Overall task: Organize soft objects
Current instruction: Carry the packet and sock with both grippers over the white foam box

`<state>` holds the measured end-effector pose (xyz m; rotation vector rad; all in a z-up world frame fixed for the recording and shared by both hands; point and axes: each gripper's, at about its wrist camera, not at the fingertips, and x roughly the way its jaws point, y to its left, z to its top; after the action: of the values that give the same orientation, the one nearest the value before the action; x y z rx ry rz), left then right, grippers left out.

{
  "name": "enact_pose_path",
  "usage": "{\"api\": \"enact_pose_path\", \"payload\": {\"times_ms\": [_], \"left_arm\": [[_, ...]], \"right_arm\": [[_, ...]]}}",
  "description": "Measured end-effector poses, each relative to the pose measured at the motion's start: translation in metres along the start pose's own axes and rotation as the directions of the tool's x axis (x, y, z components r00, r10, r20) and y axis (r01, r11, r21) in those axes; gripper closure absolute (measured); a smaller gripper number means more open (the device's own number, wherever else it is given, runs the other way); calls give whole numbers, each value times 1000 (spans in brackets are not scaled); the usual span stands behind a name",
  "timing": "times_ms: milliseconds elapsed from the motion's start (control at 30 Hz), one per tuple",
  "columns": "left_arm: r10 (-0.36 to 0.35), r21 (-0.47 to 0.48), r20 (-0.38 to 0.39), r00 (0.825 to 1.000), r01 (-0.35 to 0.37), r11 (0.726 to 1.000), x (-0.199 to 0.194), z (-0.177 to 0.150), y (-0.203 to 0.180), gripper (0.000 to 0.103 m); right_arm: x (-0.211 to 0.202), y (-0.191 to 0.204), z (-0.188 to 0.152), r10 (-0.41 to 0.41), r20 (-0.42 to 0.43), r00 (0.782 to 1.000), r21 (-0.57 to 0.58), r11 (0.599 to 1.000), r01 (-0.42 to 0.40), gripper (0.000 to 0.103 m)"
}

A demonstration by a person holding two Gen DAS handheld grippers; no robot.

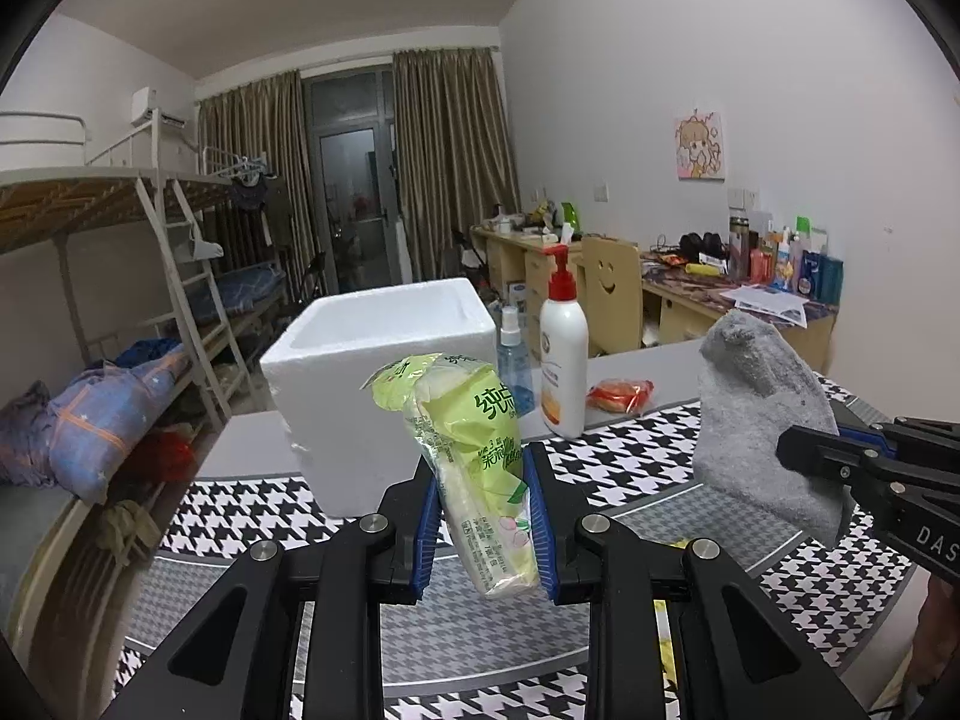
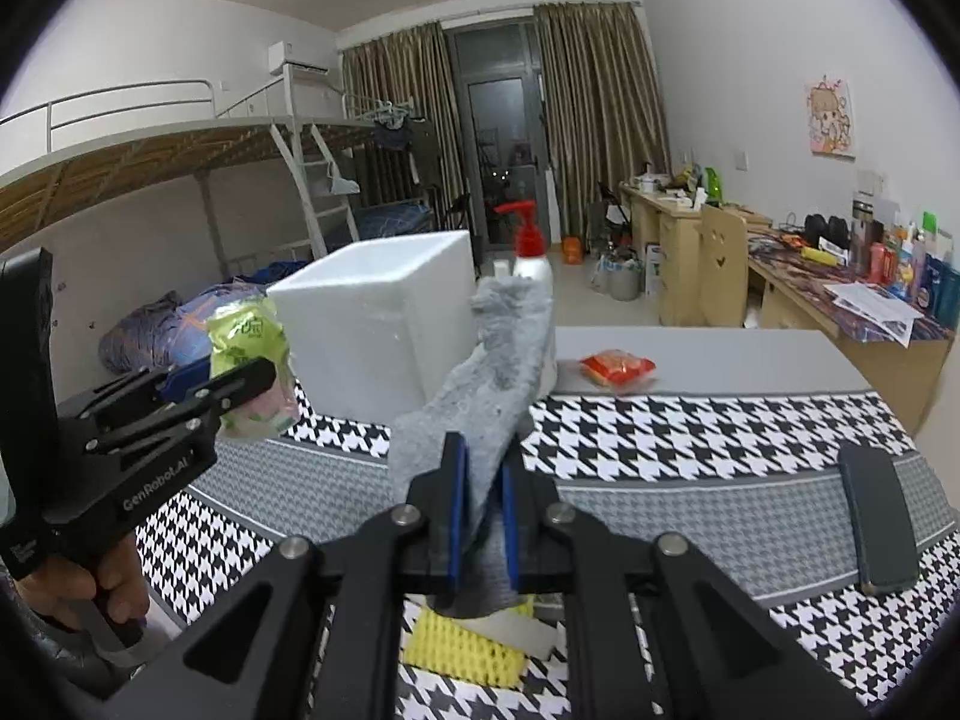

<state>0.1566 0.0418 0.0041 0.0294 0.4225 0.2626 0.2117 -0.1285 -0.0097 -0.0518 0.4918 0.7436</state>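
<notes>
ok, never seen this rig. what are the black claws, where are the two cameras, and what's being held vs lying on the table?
No robot here: a person holds a hand-operated two-finger gripper in each hand. Each gripper carries a fisheye camera looking forward along its own fingers, so each picture shows one gripper from behind and the other off to the side.

In the left wrist view, the left gripper is shut on a green tissue pack. In the right wrist view, the right gripper is shut on a grey sock. Both are lifted above the table.

On the houndstooth cloth stand a white foam box, a pump bottle with a red top and a small blue spray bottle. A red packet, a dark flat device and something yellow and mesh-like also lie there.
</notes>
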Motion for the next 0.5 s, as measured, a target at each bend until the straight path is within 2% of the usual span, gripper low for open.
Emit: {"api": "enact_pose_path", "payload": {"times_ms": [500], "left_arm": [[18, -25, 67, 998, -16, 1000, -11, 18, 28, 75]], "right_arm": [[1, 25, 27, 20, 42, 999, -43, 999, -19, 89]]}}
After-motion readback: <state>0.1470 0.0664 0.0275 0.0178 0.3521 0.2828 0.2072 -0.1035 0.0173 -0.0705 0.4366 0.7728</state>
